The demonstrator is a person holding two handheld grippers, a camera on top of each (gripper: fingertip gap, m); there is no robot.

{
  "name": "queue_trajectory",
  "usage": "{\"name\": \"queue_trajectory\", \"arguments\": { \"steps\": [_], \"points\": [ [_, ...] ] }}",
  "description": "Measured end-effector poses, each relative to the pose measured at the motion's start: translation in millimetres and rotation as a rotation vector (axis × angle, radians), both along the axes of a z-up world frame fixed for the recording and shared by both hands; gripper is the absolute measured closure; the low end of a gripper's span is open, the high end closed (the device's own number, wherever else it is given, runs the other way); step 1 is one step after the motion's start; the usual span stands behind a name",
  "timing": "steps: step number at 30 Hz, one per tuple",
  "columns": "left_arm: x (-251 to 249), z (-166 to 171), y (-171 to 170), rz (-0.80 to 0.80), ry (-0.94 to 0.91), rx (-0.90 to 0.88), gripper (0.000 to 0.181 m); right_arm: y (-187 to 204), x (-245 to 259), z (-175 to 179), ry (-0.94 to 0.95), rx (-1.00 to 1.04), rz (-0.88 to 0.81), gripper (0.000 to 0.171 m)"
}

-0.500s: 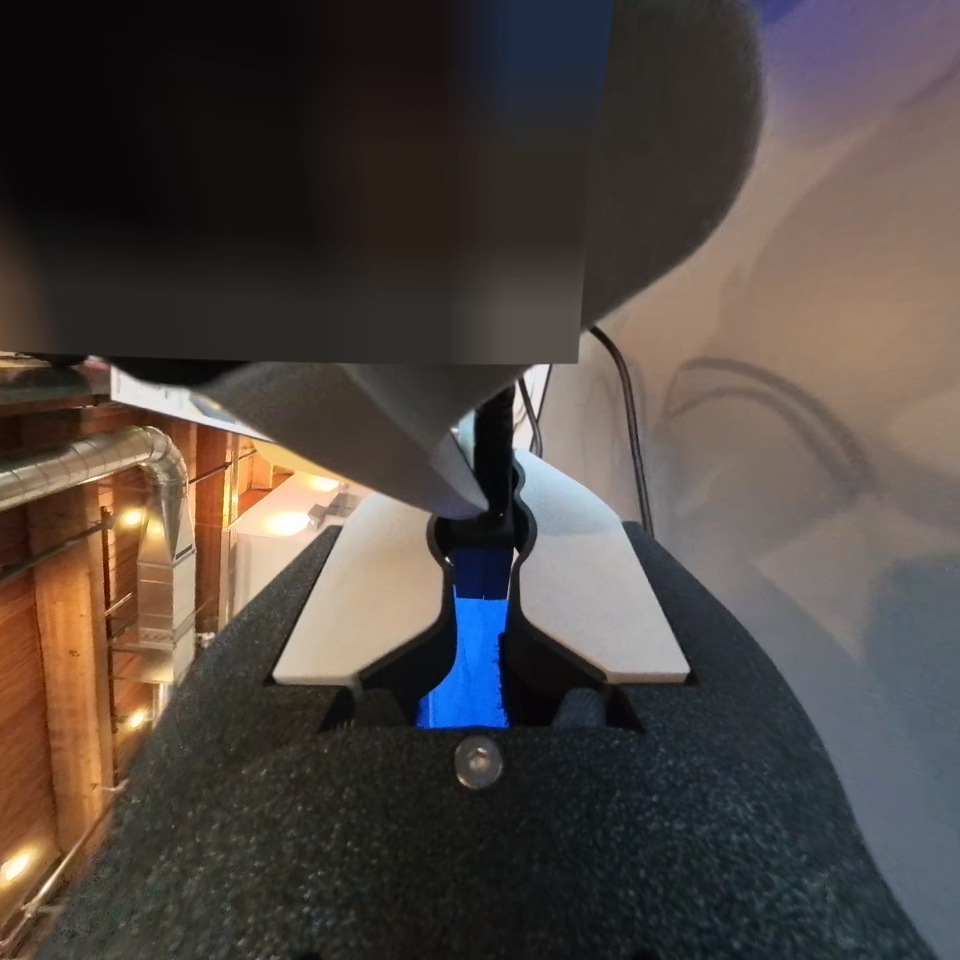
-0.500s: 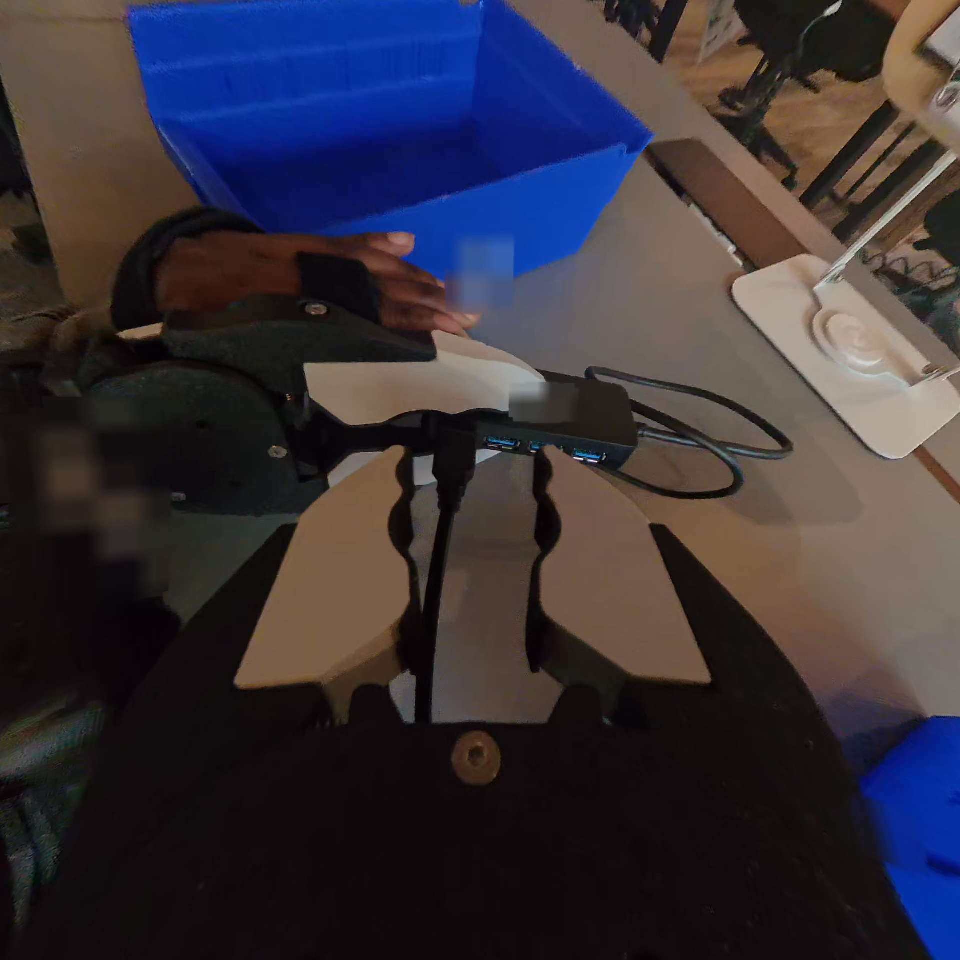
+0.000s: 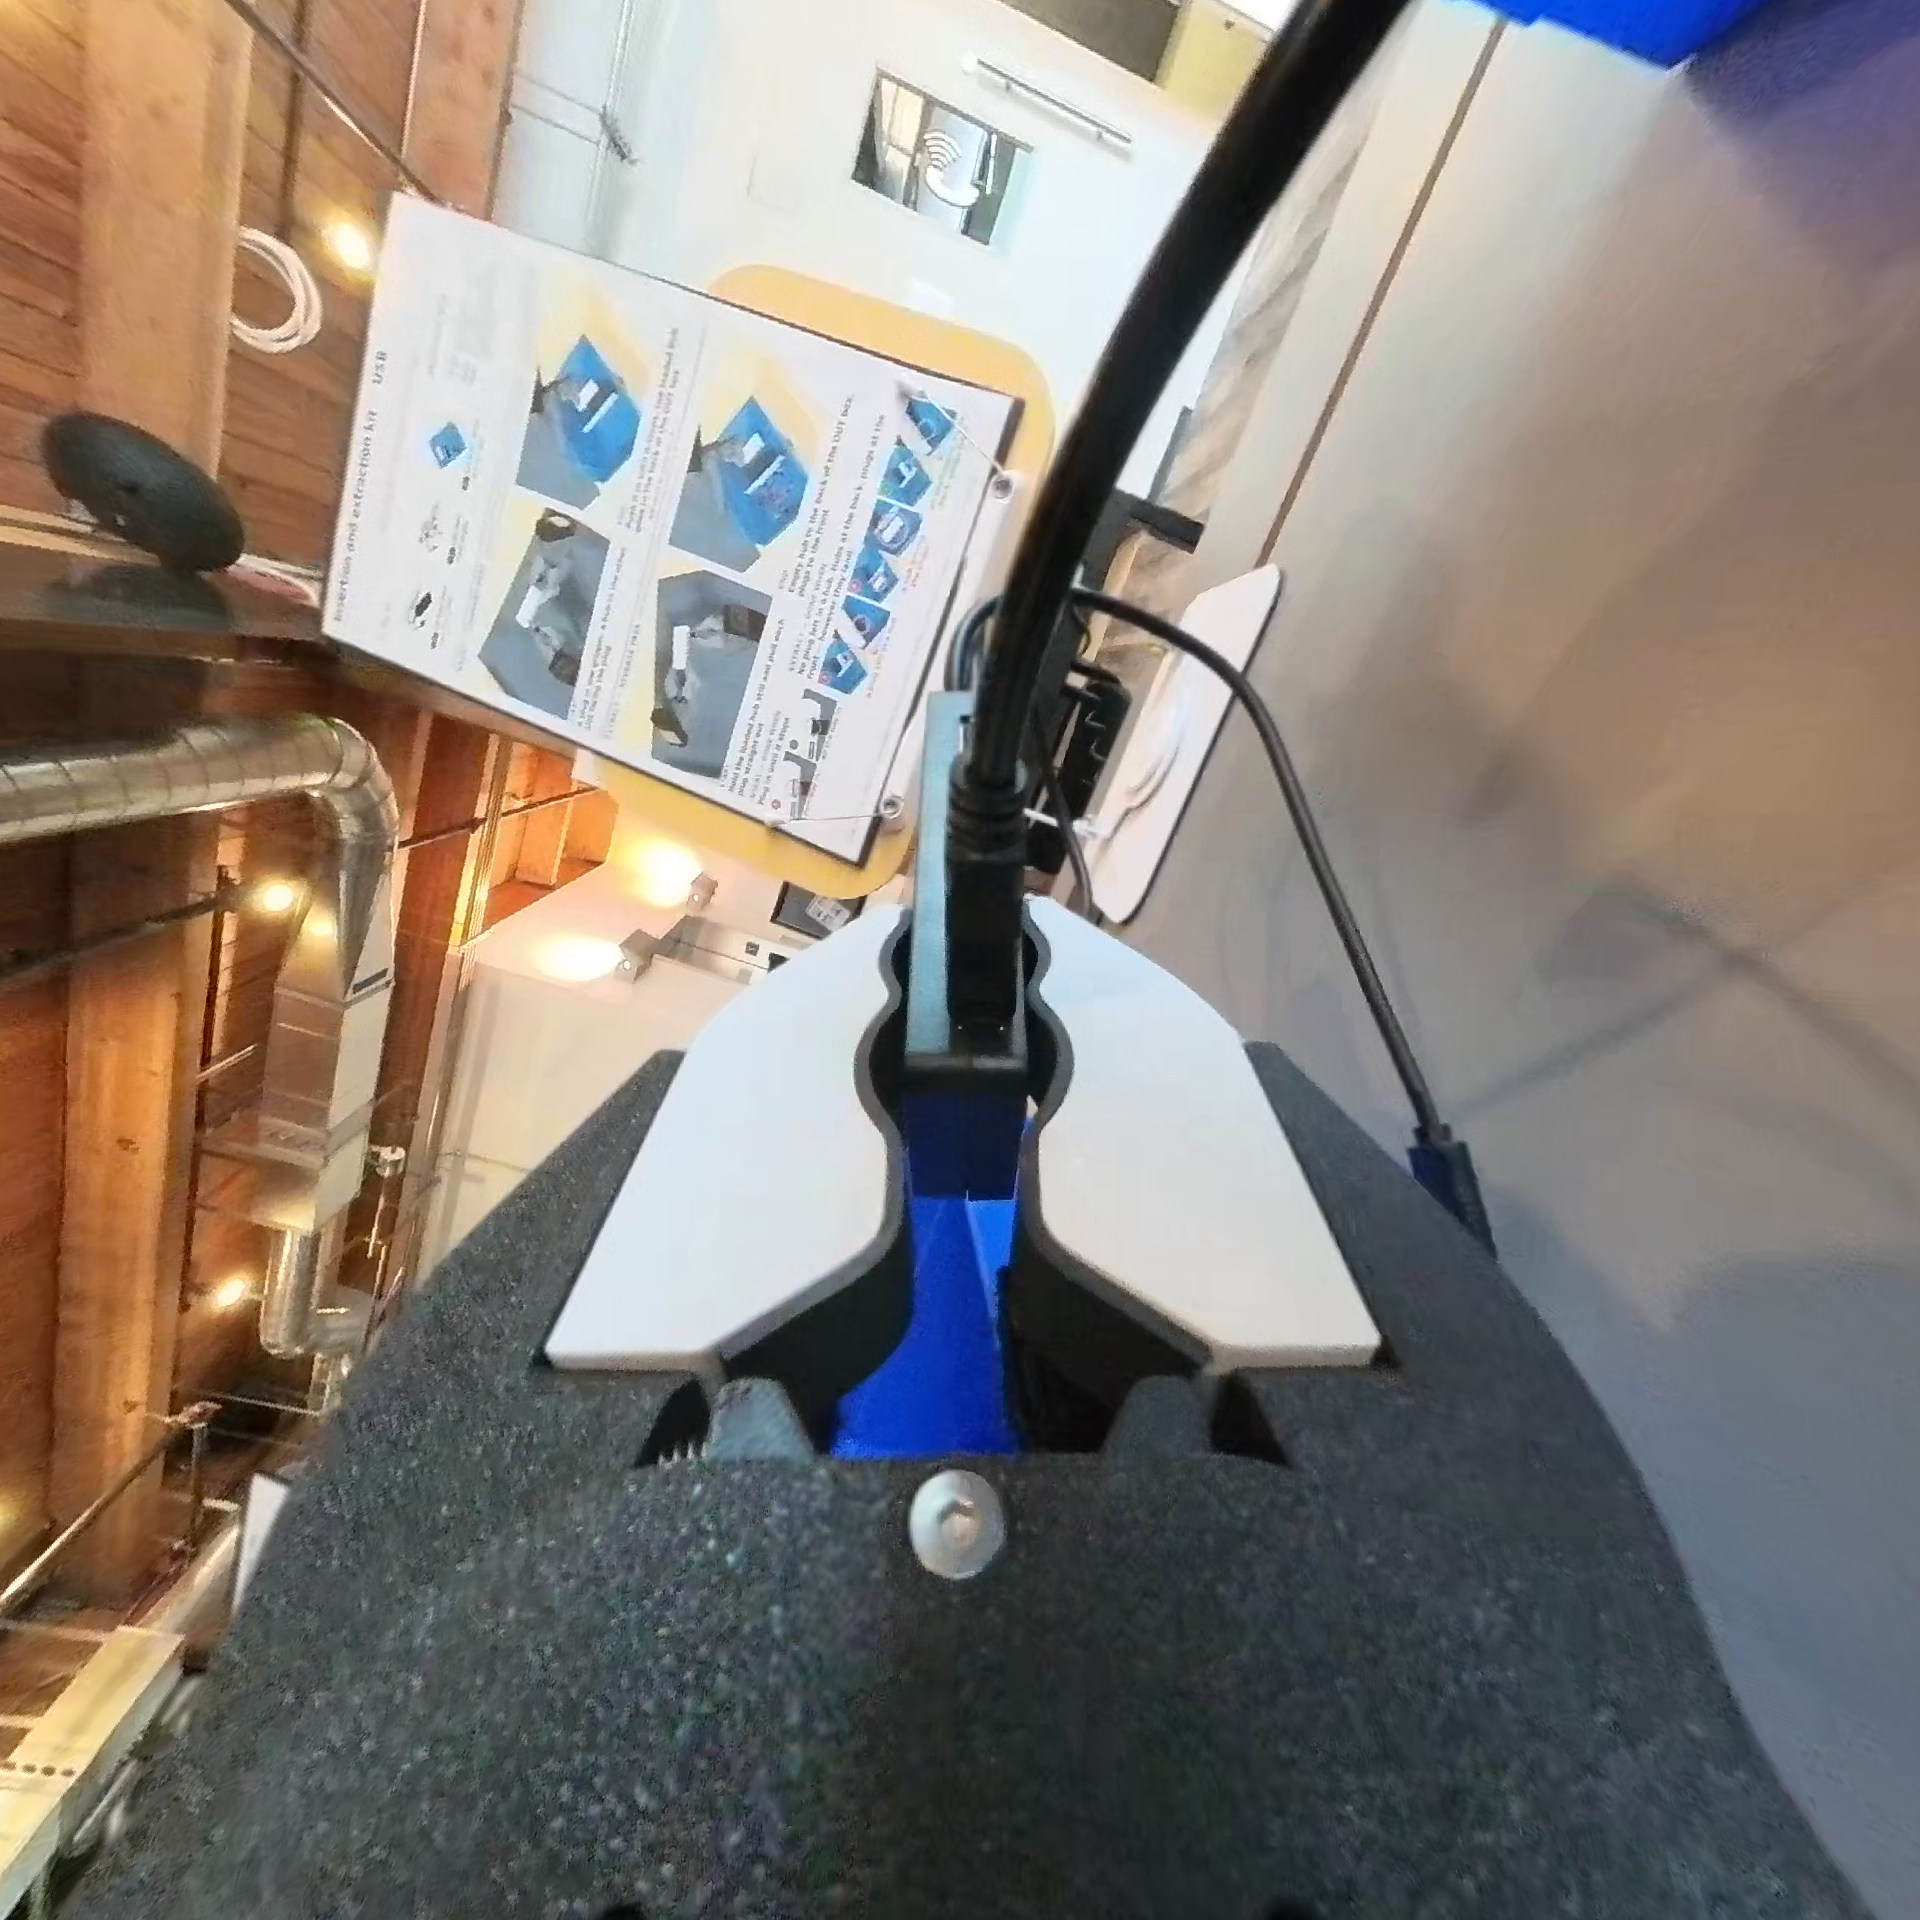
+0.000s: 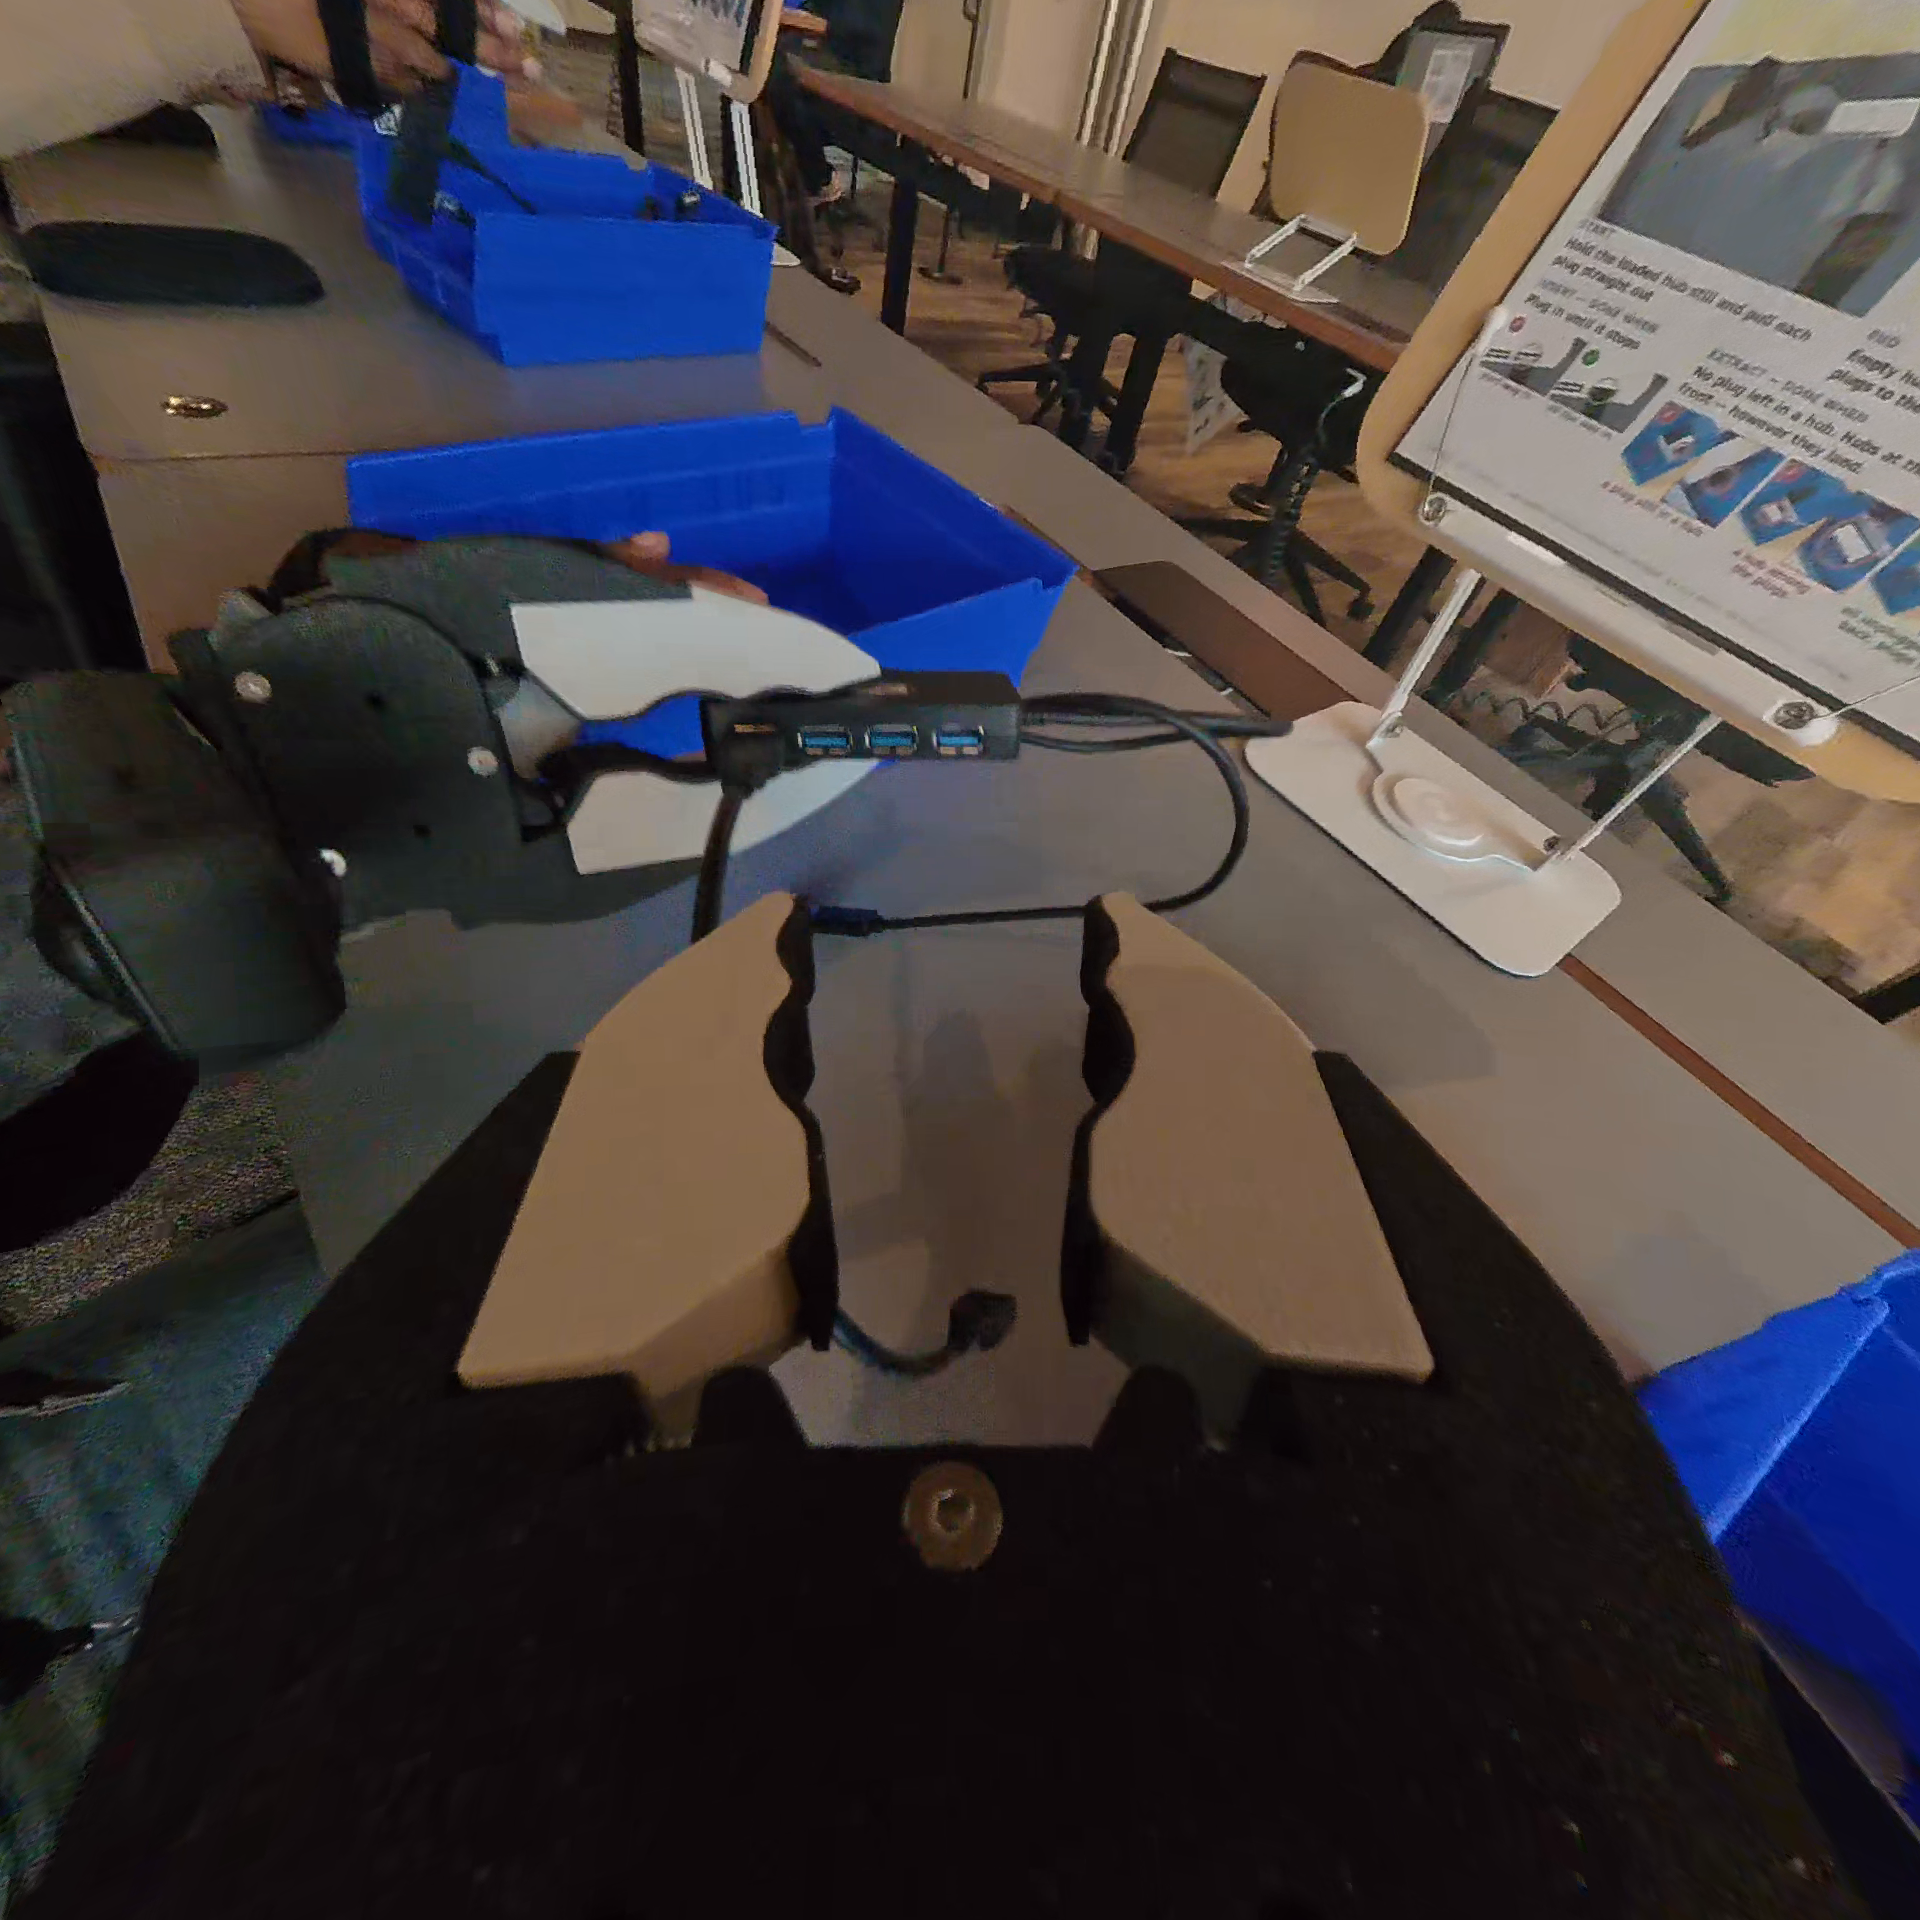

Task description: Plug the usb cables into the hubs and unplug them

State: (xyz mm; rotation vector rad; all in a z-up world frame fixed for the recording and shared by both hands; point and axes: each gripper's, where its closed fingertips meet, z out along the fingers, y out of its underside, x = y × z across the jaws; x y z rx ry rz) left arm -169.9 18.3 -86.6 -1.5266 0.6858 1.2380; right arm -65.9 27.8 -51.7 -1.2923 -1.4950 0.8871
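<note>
Left wrist view: left tool (image 3: 961,1013) clenched on black hub (image 3: 935,883), thick black cable (image 3: 1091,416) plugged into it.

Right wrist view: right tool (image 4: 940,956) released, holding nothing, above grey counter (image 4: 1351,1091); hub (image 4: 862,717) held off counter before blue bin (image 4: 727,499).

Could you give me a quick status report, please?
Left gripper shut on hub. One cable plugged in. Right gripper open, empty. Nothing blocking.

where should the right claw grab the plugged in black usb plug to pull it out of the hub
Grip the plug's moulded body just below the hub, from the port side. It hangs under the leftmost port, its cable dropping toward the table. The left claw holds the hub's left end; the right claw is open and empty.
</note>
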Motion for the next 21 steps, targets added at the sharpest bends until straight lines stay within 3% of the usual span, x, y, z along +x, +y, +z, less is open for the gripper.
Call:
{"name": "queue_trajectory", "arguments": {
  "steps": [21],
  "points": [
    [-25, 34, -27, 0.035, -0.065, 0.098, 0.164, 17, 21, -25, -0.020, -0.045, -0.084, 0.124]
  ]
}}
